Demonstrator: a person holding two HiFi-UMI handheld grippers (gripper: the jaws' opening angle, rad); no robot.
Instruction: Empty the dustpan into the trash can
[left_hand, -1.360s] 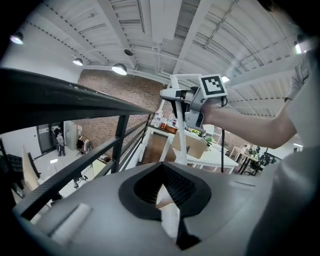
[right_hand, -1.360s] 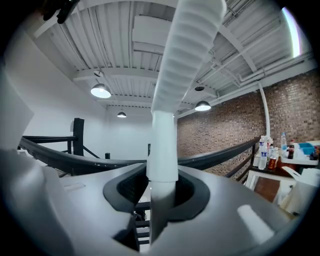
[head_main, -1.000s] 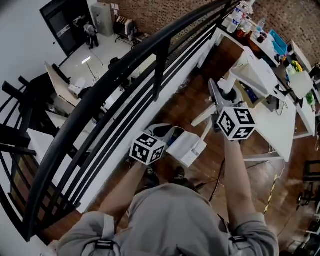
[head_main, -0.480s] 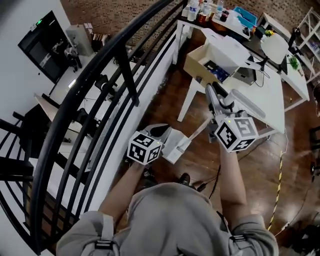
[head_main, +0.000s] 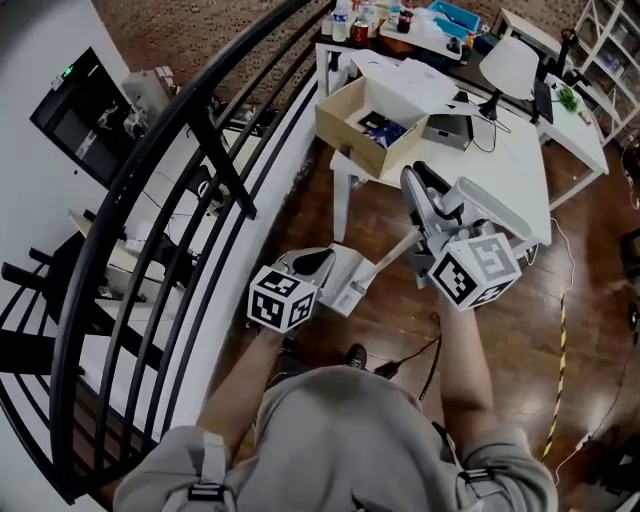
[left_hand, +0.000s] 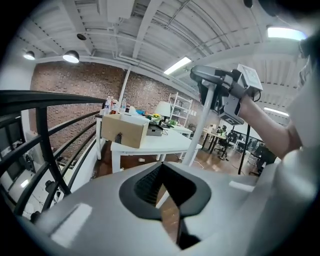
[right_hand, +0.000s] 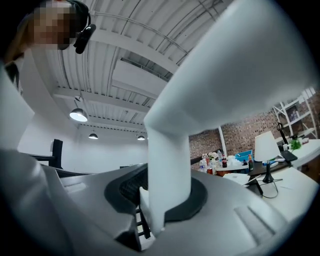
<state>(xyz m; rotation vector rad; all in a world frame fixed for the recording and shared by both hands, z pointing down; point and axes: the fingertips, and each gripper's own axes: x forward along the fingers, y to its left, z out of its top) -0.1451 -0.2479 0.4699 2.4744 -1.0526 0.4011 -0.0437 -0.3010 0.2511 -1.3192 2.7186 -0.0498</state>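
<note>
Presently, the dustpan hangs low and centre in the head view, over the wooden floor and close beside the black railing. Its white pan sits between the two marker cubes. What lies in the pan cannot be made out from any view.

The right tongs have just been closing and now grip the dustpan's long white handle. In the right gripper view the post fills the space between the pads. The left tongs lie just beside the pan. In their own view they stand narrowly apart, with only bare floor showing through the gap.

Towards the upper centre of the head view, an open cardboard box stands at the near-left corner of the white table. Its pale flap is folded back. Dark and blue items lie inside it, too small to identify. Bottles stand along the top edge of the frame.
</note>
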